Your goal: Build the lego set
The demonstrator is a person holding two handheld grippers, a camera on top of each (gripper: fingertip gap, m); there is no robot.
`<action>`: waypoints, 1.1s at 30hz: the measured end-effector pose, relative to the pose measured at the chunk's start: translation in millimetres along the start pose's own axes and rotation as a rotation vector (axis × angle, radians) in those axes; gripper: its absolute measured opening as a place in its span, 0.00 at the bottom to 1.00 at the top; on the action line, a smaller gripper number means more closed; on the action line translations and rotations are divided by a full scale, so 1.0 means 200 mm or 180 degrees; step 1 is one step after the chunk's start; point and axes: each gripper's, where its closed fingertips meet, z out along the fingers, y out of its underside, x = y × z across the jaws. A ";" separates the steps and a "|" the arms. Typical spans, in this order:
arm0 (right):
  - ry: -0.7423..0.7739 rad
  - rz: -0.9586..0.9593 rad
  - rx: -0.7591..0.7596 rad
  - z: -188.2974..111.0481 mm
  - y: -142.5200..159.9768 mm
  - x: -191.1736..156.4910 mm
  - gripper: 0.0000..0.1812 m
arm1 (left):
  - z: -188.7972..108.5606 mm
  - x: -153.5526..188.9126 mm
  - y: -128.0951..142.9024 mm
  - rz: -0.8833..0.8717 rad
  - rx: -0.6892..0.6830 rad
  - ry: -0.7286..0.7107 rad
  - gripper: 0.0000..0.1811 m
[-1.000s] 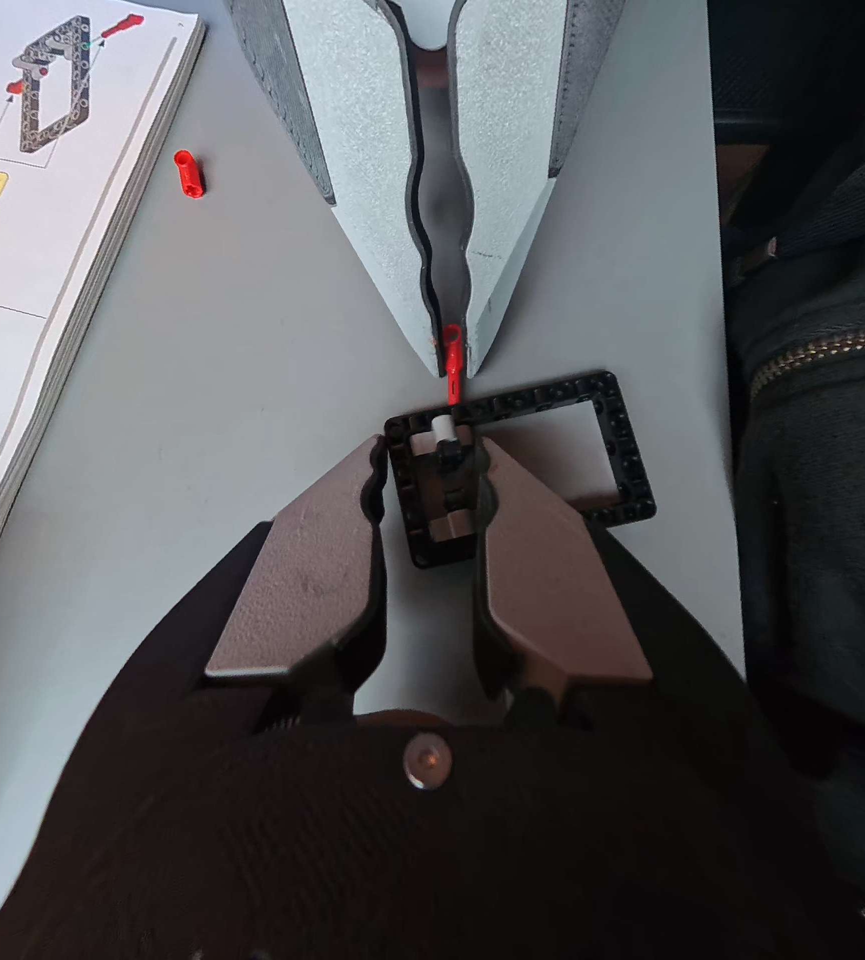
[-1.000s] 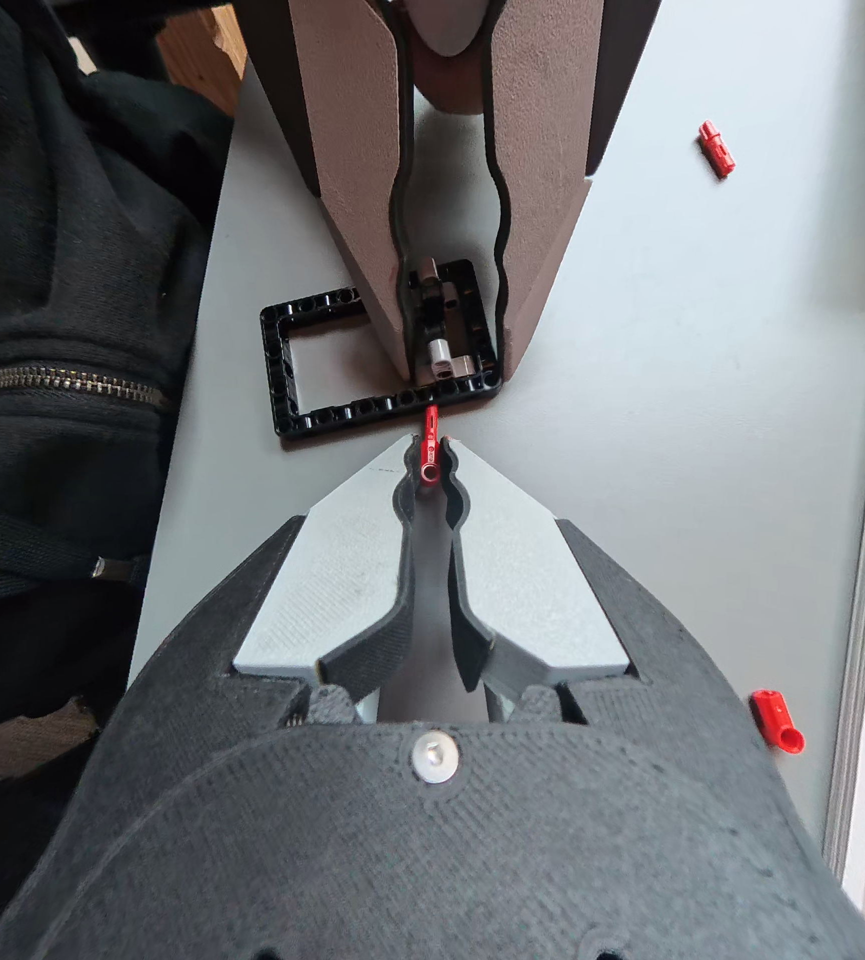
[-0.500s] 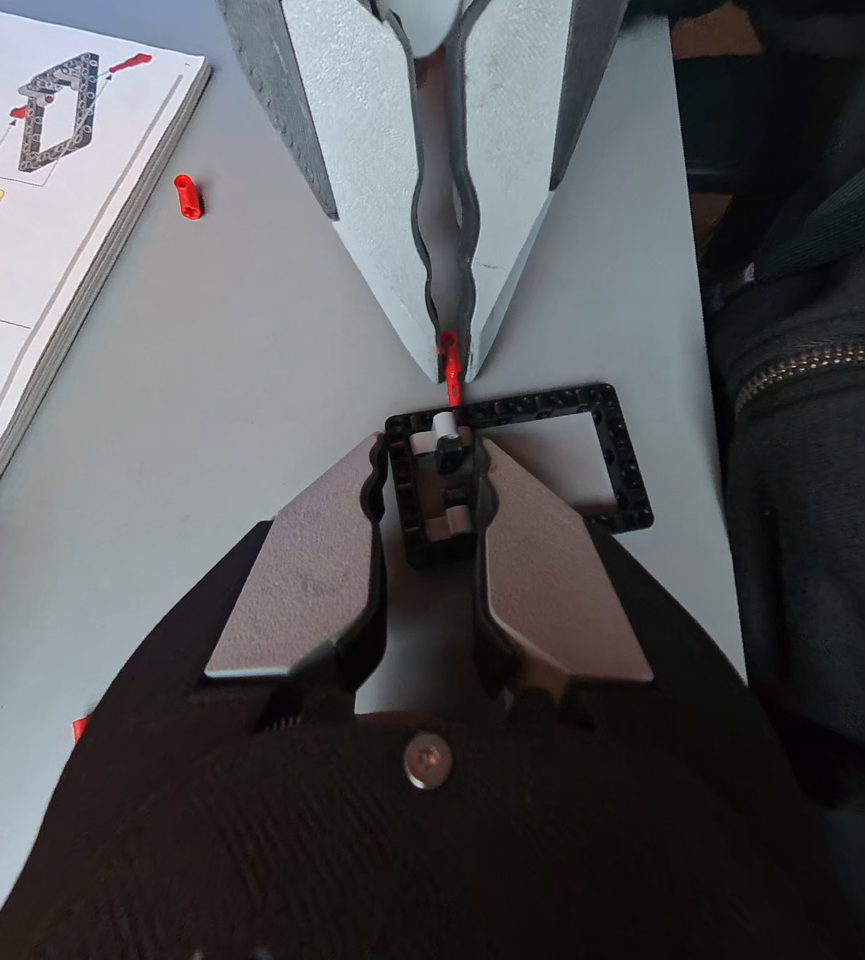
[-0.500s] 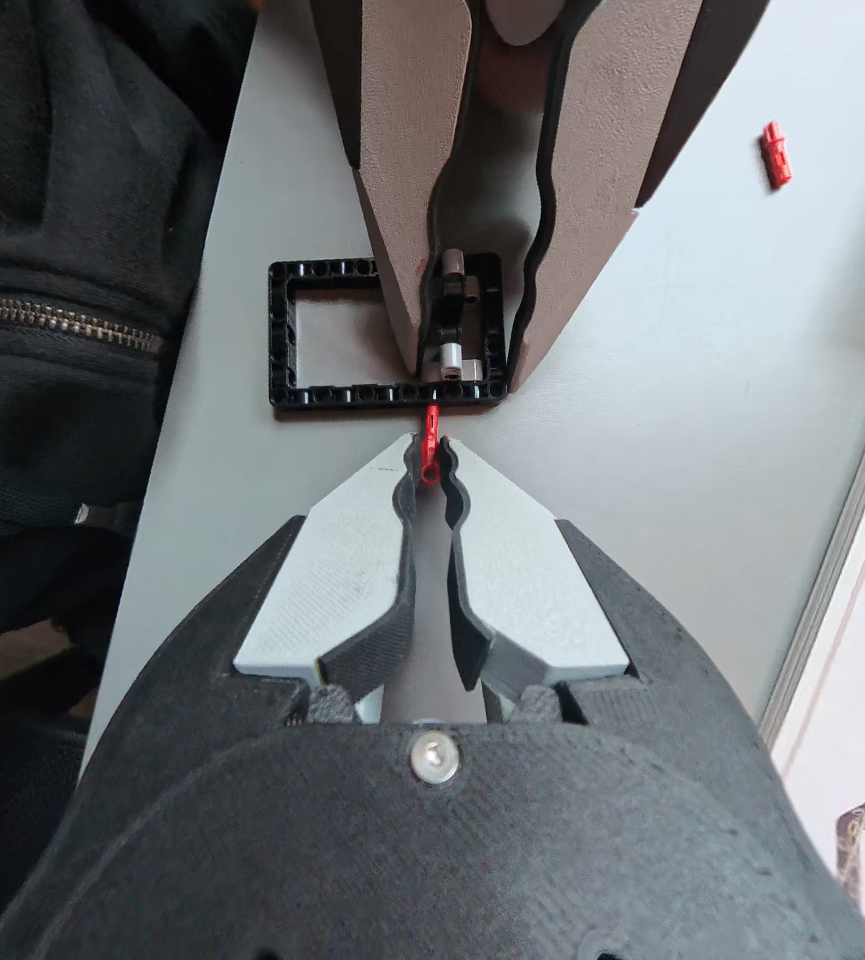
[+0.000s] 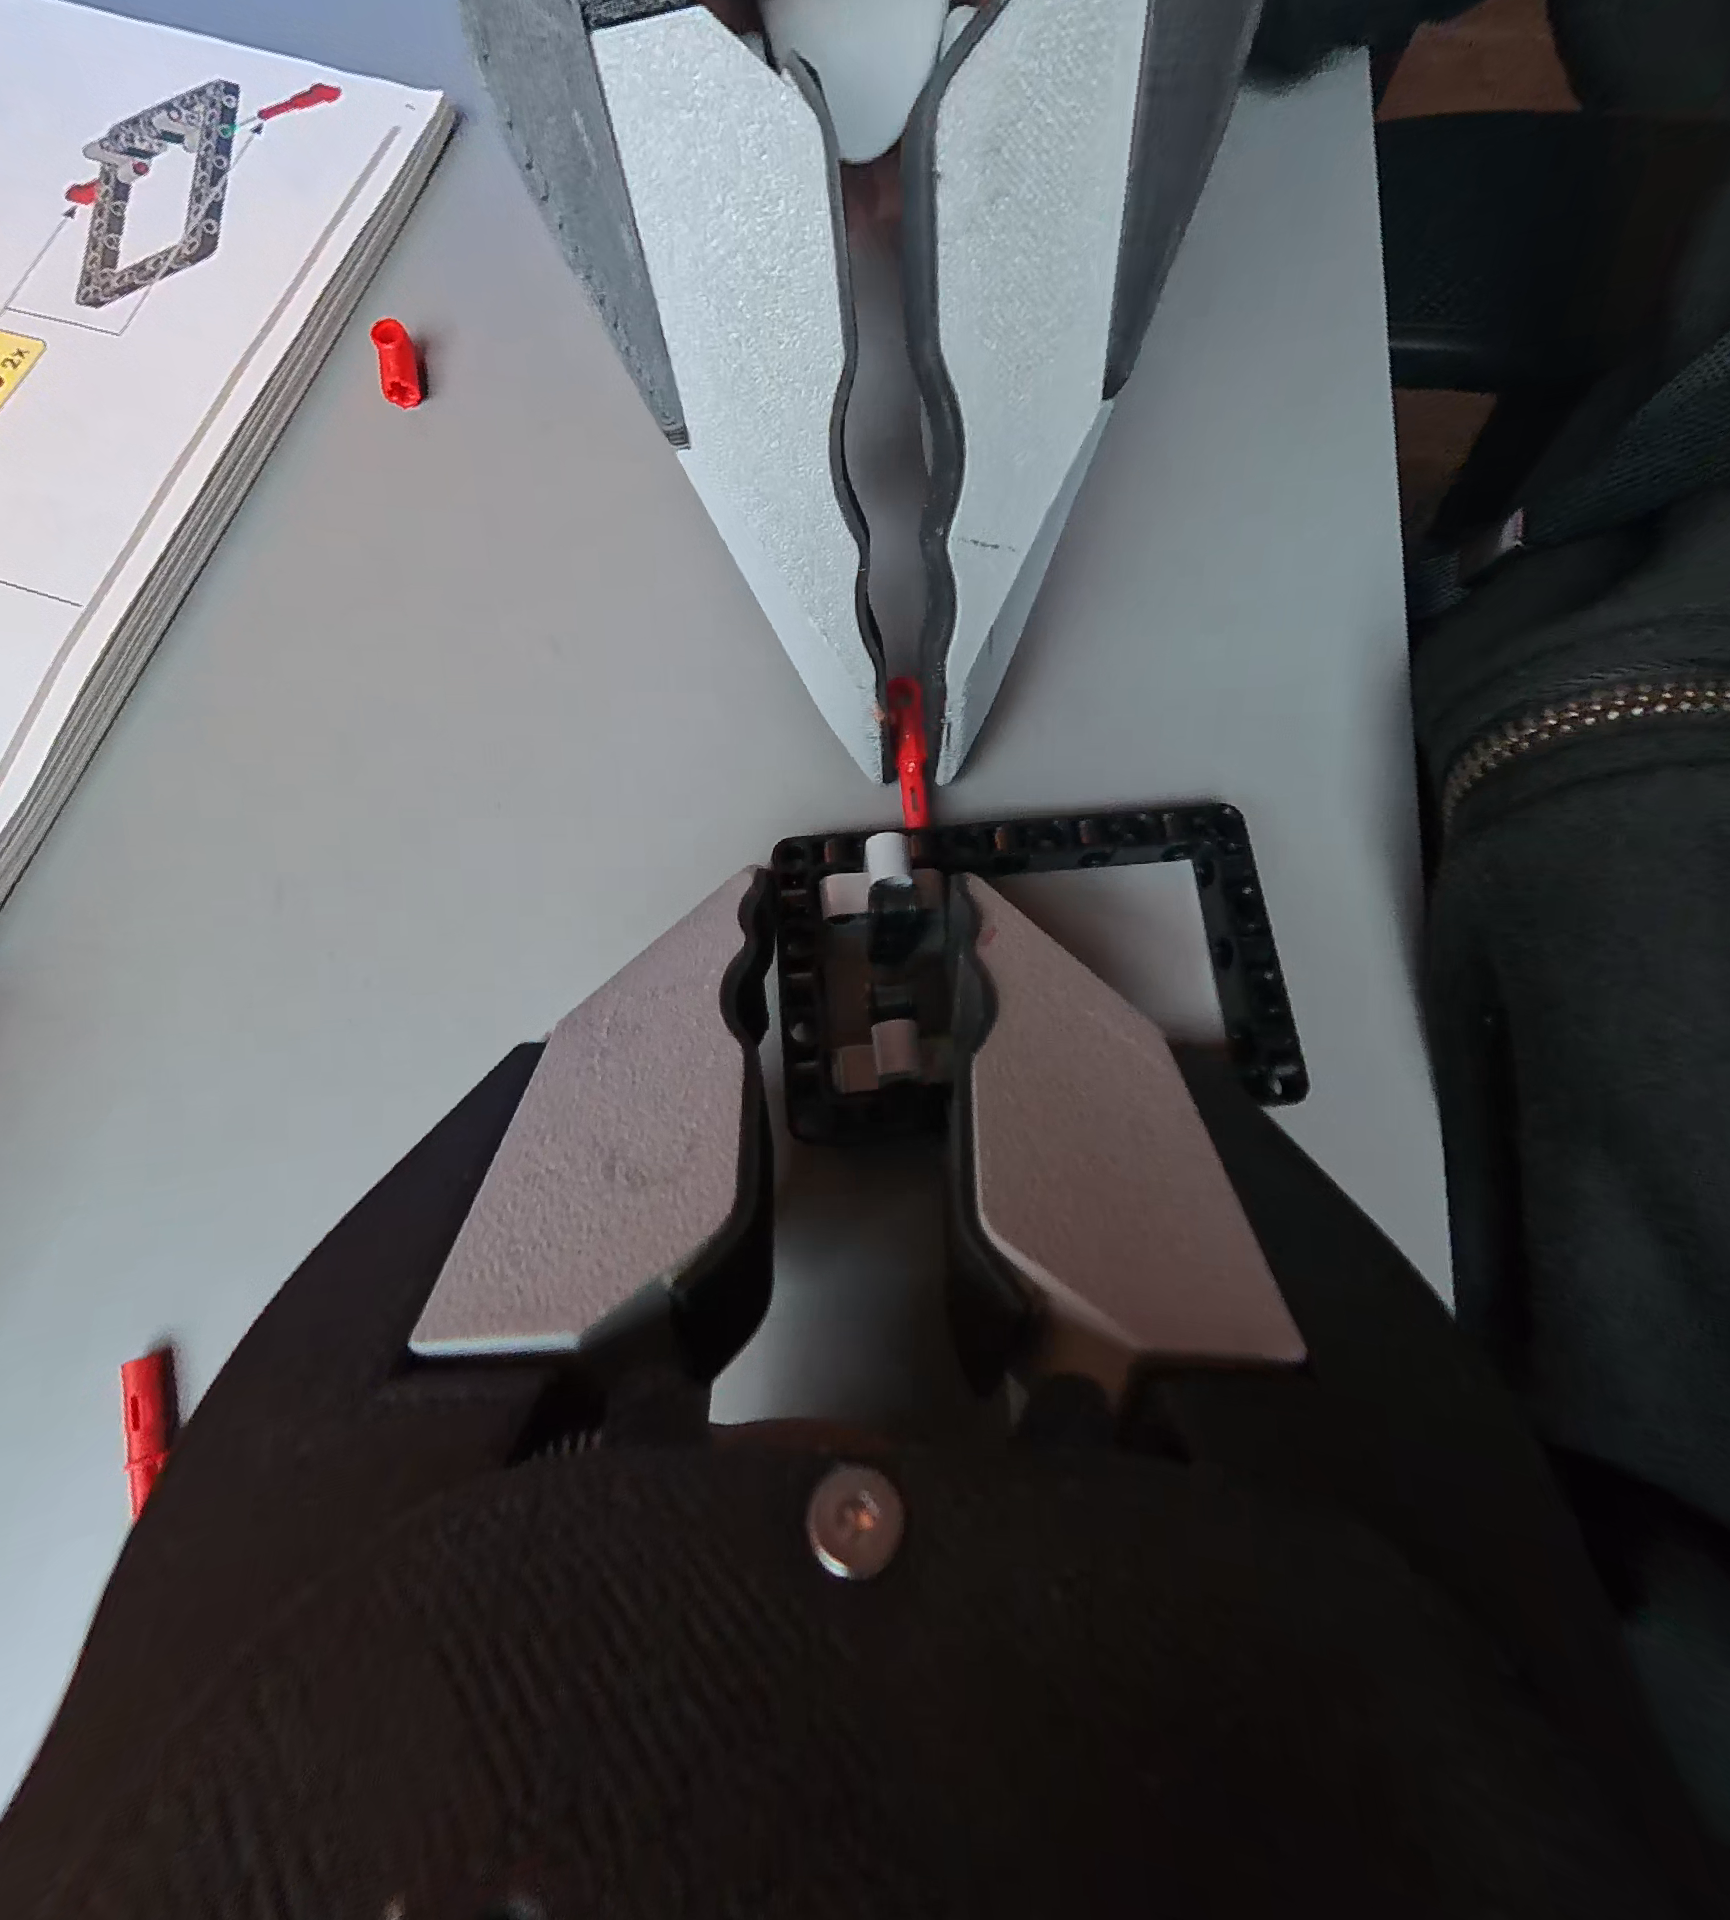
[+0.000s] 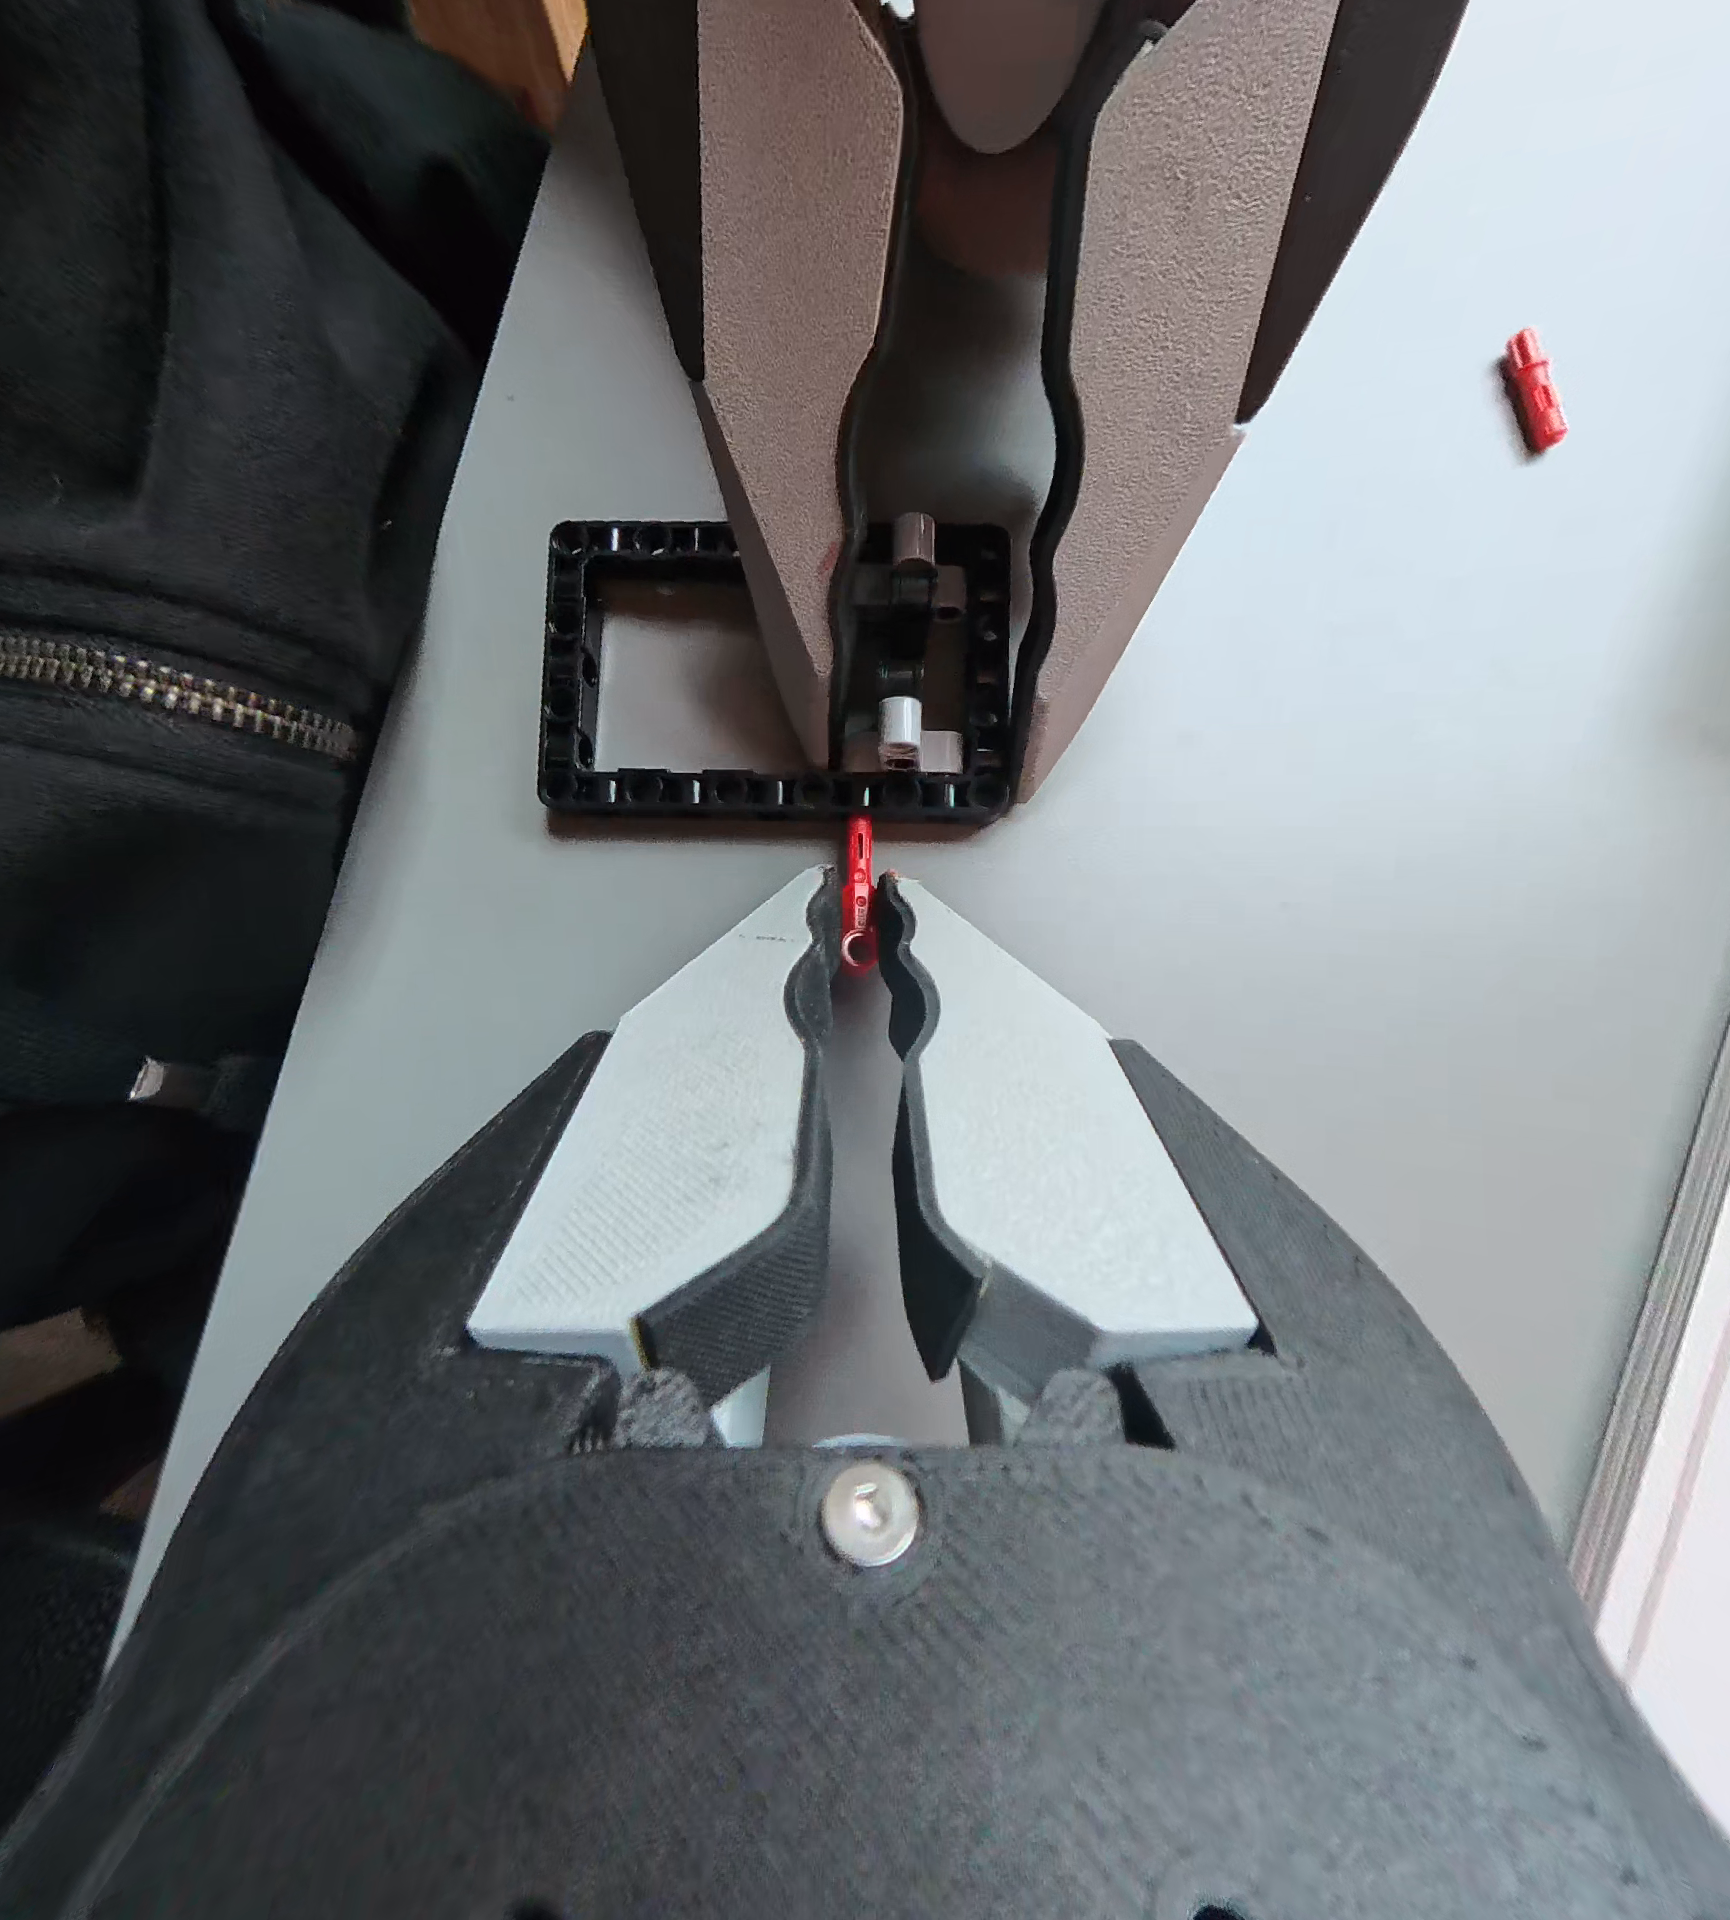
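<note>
A black rectangular lego frame (image 5: 1245, 935) lies on the grey table. My left gripper (image 5: 861, 935), with brown fingers, is shut across one end of it, around a small black and grey connector assembly (image 5: 887, 935) set inside the frame. My right gripper (image 6: 856, 883), with light grey fingers, is shut on a thin red pin (image 6: 856, 899). The pin points at the frame's long side (image 6: 736, 795), and its tip touches that side. In the left wrist view the right gripper (image 5: 908, 769) comes from the top with the red pin (image 5: 910, 764).
An open instruction booklet (image 5: 113, 312) lies at the left. Loose red pieces (image 5: 399, 361) (image 5: 146, 1413) lie on the table near it; one shows in the right wrist view (image 6: 1534, 390). A black bag with a zipper (image 5: 1619, 831) lies past the table edge, close to the frame. Both grippers' tips are close together, under 4 cm apart.
The frame has turned a little and now lies square to the right gripper. The two grippers are closer together. The red pin's tip stays at the frame's long side.
</note>
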 end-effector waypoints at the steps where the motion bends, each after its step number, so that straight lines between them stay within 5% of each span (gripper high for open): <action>1: 0.0025 -0.0001 0.0020 0.01 -0.01 0.00 0.02 | 0.00 0.00 0.00 -0.0010 0.0001 0.0010 0.17; 23: -0.0017 0.0291 0.0341 0.04 -0.06 0.00 0.01 | -0.03 0.00 0.02 0.0001 0.0012 0.0000 0.17; 33: 0.0295 -0.0206 0.0306 0.05 -0.05 0.00 0.00 | -0.03 0.00 0.02 0.0094 0.0012 -0.0015 0.17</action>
